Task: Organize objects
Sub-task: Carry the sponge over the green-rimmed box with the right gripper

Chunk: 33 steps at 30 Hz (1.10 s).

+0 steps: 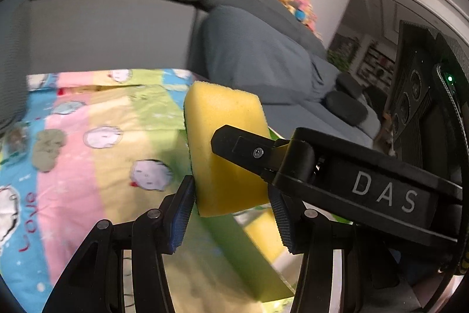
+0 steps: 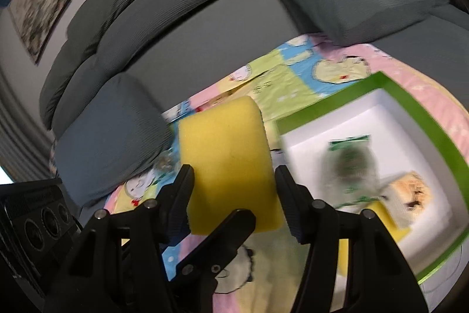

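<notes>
A yellow sponge (image 1: 225, 119) with a dark green scouring side hangs in the air above a colourful cartoon cloth (image 1: 96, 119). My left gripper (image 1: 231, 213) is shut on its lower end, both blue-edged pads pressing its sides. My right gripper (image 2: 234, 195) is shut on the same sponge (image 2: 222, 143), black fingers at either edge. In the left wrist view one right finger (image 1: 243, 148) crosses in front of the sponge. A left finger (image 2: 222, 236) shows below the sponge in the right wrist view.
A green-rimmed white box (image 2: 425, 113) lies on the cloth to the right, holding a green packet (image 2: 351, 163), a bread-like block (image 2: 410, 192) and something yellow. Grey sofa cushions (image 2: 111, 134) ring the cloth. Plush toys (image 1: 296, 2) sit far back on the sofa.
</notes>
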Available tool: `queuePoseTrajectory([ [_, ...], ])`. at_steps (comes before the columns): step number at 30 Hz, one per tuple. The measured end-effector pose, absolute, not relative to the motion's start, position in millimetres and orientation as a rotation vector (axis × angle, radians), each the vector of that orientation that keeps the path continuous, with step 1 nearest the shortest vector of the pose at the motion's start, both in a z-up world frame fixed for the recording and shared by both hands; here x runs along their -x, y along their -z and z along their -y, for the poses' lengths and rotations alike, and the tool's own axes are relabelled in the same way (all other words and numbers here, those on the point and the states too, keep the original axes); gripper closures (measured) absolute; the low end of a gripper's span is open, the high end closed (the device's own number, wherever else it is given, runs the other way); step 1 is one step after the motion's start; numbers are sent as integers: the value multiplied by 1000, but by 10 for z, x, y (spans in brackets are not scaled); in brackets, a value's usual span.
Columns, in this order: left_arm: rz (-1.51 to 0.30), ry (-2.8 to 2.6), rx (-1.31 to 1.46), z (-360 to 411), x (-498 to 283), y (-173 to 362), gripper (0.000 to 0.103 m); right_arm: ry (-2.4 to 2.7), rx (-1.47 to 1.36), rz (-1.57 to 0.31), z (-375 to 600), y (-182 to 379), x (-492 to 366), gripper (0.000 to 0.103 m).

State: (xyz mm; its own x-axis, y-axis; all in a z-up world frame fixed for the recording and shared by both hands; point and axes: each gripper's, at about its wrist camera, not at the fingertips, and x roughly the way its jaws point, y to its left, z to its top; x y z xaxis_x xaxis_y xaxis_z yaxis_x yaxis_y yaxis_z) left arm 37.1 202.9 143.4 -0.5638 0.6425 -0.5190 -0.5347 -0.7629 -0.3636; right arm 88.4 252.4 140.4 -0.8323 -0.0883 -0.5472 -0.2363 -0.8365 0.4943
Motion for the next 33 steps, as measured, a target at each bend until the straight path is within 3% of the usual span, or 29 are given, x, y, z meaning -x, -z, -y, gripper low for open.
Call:
queuePoseTrajectory([
  [33,163,-2028,1068,-2998,-270,-949,51,-2382,977,-861,-3436,-904,-1204,46],
])
